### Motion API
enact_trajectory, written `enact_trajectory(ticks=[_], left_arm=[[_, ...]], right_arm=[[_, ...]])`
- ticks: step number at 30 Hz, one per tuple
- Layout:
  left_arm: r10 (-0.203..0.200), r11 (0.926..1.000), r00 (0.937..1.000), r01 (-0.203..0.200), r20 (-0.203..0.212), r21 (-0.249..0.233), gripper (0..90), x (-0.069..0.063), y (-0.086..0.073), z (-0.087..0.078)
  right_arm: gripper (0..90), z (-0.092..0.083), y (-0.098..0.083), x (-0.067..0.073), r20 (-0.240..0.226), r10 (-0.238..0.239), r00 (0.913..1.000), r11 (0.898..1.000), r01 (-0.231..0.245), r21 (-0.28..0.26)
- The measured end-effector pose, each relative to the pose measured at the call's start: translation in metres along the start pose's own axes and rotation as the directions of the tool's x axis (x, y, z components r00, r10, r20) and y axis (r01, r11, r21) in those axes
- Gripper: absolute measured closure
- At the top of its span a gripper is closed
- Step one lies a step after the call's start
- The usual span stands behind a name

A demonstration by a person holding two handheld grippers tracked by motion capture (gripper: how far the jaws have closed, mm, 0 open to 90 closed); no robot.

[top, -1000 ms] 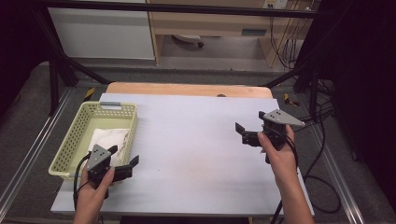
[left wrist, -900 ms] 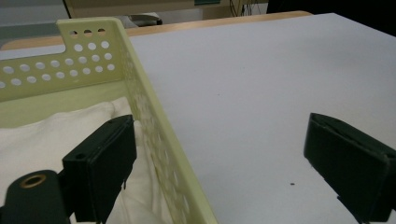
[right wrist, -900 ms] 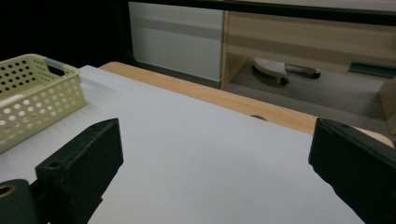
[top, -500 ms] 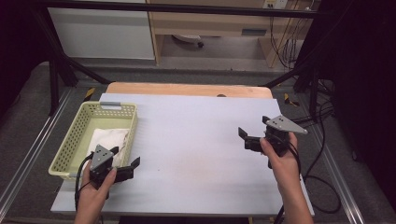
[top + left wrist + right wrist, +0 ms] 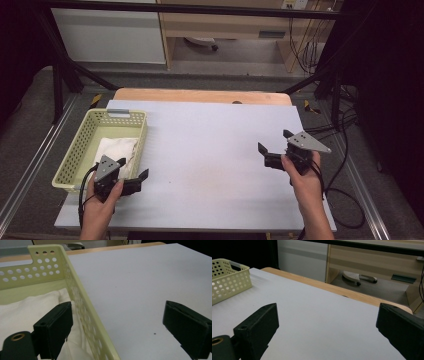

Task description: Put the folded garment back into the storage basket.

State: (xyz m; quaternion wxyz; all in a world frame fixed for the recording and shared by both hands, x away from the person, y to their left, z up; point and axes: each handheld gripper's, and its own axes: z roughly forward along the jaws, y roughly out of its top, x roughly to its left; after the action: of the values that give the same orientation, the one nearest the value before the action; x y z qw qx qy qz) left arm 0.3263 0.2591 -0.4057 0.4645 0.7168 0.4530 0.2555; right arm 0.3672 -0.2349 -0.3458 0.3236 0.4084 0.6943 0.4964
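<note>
A pale yellow perforated basket [image 5: 76, 150] stands at the table's left, and a folded white cloth [image 5: 118, 149] lies in it. My left gripper [image 5: 134, 167] is open at the basket's near right corner. In the left gripper view its jaws straddle the basket wall [image 5: 83, 293], one jaw above the cloth [image 5: 26, 306] and the other over bare table, and the left gripper [image 5: 117, 325] holds nothing. My right gripper [image 5: 273, 140] is open over the table's right side. In the right gripper view the right gripper [image 5: 327, 325] has nothing between its jaws, and the basket [image 5: 229, 277] shows far off.
The white table top [image 5: 210, 150] has a wooden strip [image 5: 200, 95] along its far edge. Black cables [image 5: 345, 150] hang off the right side. Dark frame bars stand at both sides. A white tool [image 5: 357, 277] lies on a low shelf beyond the table.
Both hands have drawn back a little toward the near edge, and the right gripper has also dropped lower. Both stay open.
</note>
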Motion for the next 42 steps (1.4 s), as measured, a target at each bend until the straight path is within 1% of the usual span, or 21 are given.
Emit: enact_trajectory(ticks=[4, 11, 20, 28, 30, 31, 32, 35, 41, 42], left_arm=[[0.001, 1.0000, 1.0000, -0.001, -0.006, -0.005, 9.4, 0.000, 0.000, 0.000], [0.001, 1.0000, 1.0000, -0.001, -0.001, -0.003, 9.5, 0.000, 0.000, 0.000], [-0.004, 0.9999, 1.0000, 0.004, -0.005, -0.012, 9.5, 0.001, 0.000, 0.000], [-0.001, 0.9999, 1.0000, 0.001, -0.010, -0.015, 9.5, 0.001, 0.000, 0.000], [-0.004, 0.9999, 0.9999, 0.004, -0.011, -0.015, 9.6, 0.002, 0.000, 0.000], [-0.005, 0.9999, 0.9999, 0.004, -0.012, -0.015, 9.5, 0.003, 0.000, -0.001], [-0.012, 0.9998, 0.9998, 0.012, -0.013, -0.017, 9.5, 0.004, 0.000, -0.001], [-0.020, 0.9996, 0.9997, 0.020, -0.017, -0.022, 9.5, 0.005, 0.000, -0.002], [-0.012, 0.9997, 0.9999, 0.012, -0.011, -0.020, 9.5, 0.003, 0.000, -0.001], [-0.011, 0.9997, 0.9999, 0.011, -0.008, -0.020, 9.5, 0.002, 0.000, -0.001]], right_arm=[[4.7, 0.000, -0.004, 0.001, -0.001, 0.018, 0.9998, 1.000, -0.018, 0.015], [4.6, -0.004, -0.013, -0.002, 0.011, 0.028, 0.9996, 0.999, -0.028, 0.035], [4.2, -0.013, -0.031, -0.007, 0.028, 0.040, 0.9988, 0.997, -0.041, 0.072], [3.8, -0.020, -0.049, -0.008, 0.027, 0.044, 0.9987, 0.994, -0.047, 0.097], [3.7, -0.023, -0.054, -0.009, 0.025, 0.054, 0.9982, 0.993, -0.056, 0.105], [3.7, -0.025, -0.059, -0.010, 0.025, 0.072, 0.9971, 0.992, -0.074, 0.104], [3.7, -0.025, -0.059, -0.010, 0.025, 0.072, 0.9971, 0.992, -0.074, 0.104], [3.5, -0.028, -0.068, -0.011, 0.025, 0.087, 0.9959, 0.989, -0.089, 0.115], [3.4, -0.027, -0.080, -0.015, 0.019, 0.104, 0.9944, 0.985, -0.106, 0.133], [3.3, -0.027, -0.082, -0.015, 0.008, 0.124, 0.9923, 0.983, -0.124, 0.138]])
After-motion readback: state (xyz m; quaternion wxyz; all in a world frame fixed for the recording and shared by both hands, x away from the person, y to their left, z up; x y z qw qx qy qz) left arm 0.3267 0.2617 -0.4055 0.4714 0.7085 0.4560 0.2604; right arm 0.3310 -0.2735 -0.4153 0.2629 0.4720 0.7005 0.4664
